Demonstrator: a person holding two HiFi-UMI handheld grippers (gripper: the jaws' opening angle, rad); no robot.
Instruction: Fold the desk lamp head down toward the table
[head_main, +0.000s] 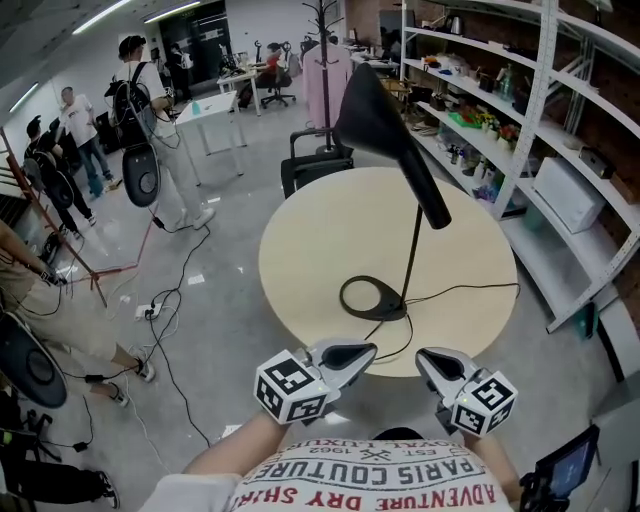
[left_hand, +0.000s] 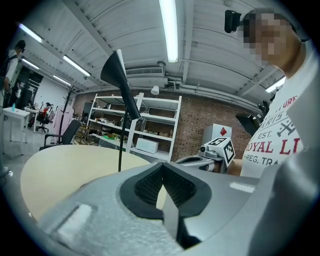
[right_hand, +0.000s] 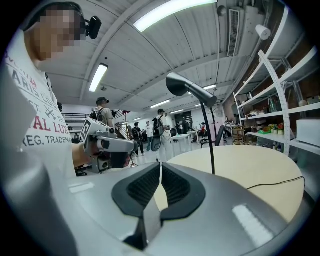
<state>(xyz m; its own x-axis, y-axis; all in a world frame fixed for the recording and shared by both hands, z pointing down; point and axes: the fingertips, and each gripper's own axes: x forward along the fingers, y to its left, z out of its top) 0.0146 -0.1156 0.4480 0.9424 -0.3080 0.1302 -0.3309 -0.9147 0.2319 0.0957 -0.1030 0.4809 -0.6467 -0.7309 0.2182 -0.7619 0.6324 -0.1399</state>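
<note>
Hovering near desk lamp (head_main: 400, 150), left gripper (head_main: 365, 351) closed, right gripper (head_main: 425, 358) seemingly ajar

L gripper (head_main: 366, 351) shut — R gripper (head_main: 425, 358) ajar

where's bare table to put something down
Widest: the table's left half, lamp base to left rim. Also beyond the base, and right of the pole beyond the cord. Crowded: near edge, with base, cord, left gripper, right gripper.

Black desk lamp (head_main: 378, 122), pale cream table (head_main: 300, 262)
</note>
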